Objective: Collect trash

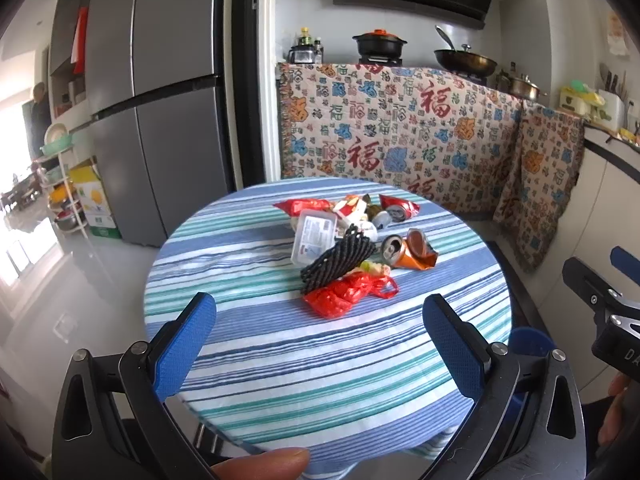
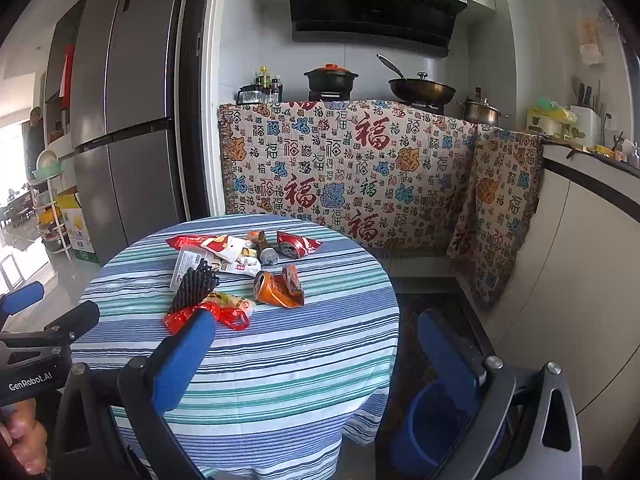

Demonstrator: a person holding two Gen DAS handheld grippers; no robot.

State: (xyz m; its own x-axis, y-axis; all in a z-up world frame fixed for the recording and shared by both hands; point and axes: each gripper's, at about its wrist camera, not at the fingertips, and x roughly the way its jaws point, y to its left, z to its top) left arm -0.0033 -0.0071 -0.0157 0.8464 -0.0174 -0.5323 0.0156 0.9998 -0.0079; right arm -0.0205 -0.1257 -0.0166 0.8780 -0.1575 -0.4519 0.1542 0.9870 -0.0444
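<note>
A heap of trash lies on the round table (image 1: pixel 280 384) with the striped cloth. It holds a red plastic bag (image 1: pixel 344 294), a black foam net (image 1: pixel 336 260), a clear plastic box (image 1: pixel 314 236), a crushed orange can (image 1: pixel 416 250), a red can (image 1: pixel 398 208) and a red wrapper (image 1: pixel 304 206). My left gripper (image 1: pixel 320 340) is open above the table's near part, short of the bag, with nothing between its fingers. My right gripper (image 2: pixel 318 360) is open too, over the table's (image 2: pixel 280 360) right edge. Its left finger (image 2: pixel 184 356) covers part of the red bag (image 2: pixel 228 316).
A blue bucket (image 2: pixel 432 428) stands on the floor under the table's right side. A grey fridge (image 2: pixel 120 120) is at the back left. A patterned cloth (image 2: pixel 352 168) hangs over the stove counter behind. Each gripper shows at the edge of the other's view.
</note>
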